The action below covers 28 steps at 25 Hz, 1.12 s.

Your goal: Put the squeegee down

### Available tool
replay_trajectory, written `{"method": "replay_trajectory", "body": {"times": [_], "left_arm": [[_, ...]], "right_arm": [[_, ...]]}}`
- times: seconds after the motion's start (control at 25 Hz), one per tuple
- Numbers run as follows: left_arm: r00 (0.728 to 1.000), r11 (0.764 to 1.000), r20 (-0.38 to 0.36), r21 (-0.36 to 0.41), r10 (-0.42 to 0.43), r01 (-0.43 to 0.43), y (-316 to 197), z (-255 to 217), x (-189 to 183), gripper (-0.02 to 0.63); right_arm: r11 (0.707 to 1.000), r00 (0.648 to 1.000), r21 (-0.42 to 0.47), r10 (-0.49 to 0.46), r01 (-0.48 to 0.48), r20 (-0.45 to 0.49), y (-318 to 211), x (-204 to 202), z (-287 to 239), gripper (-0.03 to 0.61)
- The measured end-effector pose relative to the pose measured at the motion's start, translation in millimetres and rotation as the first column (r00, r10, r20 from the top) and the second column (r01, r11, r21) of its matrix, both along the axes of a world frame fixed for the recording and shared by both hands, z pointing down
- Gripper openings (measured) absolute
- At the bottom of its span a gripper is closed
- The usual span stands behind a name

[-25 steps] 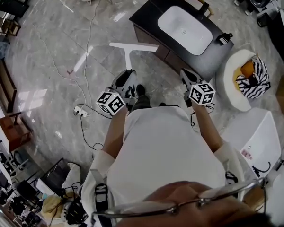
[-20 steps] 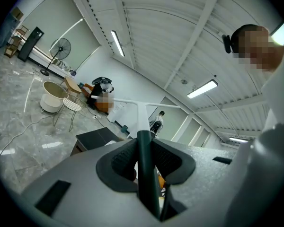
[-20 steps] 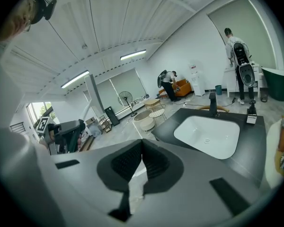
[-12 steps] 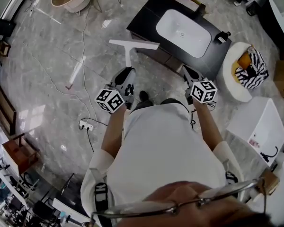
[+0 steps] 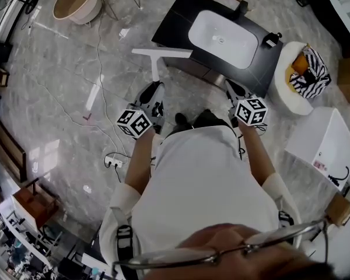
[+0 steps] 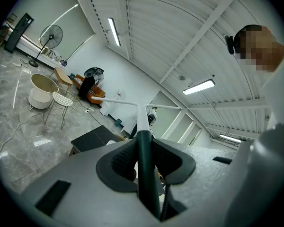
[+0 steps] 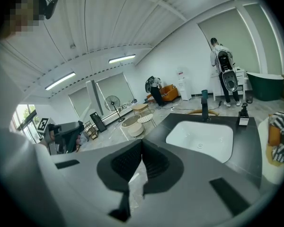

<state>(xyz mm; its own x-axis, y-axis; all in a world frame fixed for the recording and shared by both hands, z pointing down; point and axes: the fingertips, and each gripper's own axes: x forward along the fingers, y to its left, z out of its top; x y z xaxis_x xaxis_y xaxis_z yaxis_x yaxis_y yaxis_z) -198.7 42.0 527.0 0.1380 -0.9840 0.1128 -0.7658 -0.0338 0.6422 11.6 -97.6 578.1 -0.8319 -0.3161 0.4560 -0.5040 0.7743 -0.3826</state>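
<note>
One grey marble floor (image 5: pixel 58 69), black vanity (image 5: pixel 175 16), left gripper (image 5: pixel 154 90) jaws pinching squeegee (image 5: pixel 161 53), right gripper (image 5: pixel 232 88) jaws pressed together.

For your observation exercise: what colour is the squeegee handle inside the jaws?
Squeegee handle: near-black there, white above. Best in the left gripper view.

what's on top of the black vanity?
A white basin is set into the black vanity top, a dark faucet at its far edge, a small dark bottle at one corner. Basin looks empty. The squeegee blade overlaps the vanity's near side, hiding a strip there.
</note>
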Motion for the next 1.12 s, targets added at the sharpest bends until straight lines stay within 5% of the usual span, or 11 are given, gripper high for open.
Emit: {"method": "replay_trajectory", "body": {"times": [0.4,1.12], "left_arm": [[1.000,1.000,-0.010,-0.004,0.005,-0.005,-57.9,-0.4,-0.1,0.095],[0.996,0.996,-0.001,-0.004,-0.090,0.090,-177.4,3.1,12.9,0.095]], "right_arm": [[0.999,0.999,-0.029,0.042,-0.042,0.010,-59.2,7.8,13.1,0.002],[0.998,0.999,-0.050,-0.038,0.040,0.033,-189.0,-7.3,21.1,0.002]]}}
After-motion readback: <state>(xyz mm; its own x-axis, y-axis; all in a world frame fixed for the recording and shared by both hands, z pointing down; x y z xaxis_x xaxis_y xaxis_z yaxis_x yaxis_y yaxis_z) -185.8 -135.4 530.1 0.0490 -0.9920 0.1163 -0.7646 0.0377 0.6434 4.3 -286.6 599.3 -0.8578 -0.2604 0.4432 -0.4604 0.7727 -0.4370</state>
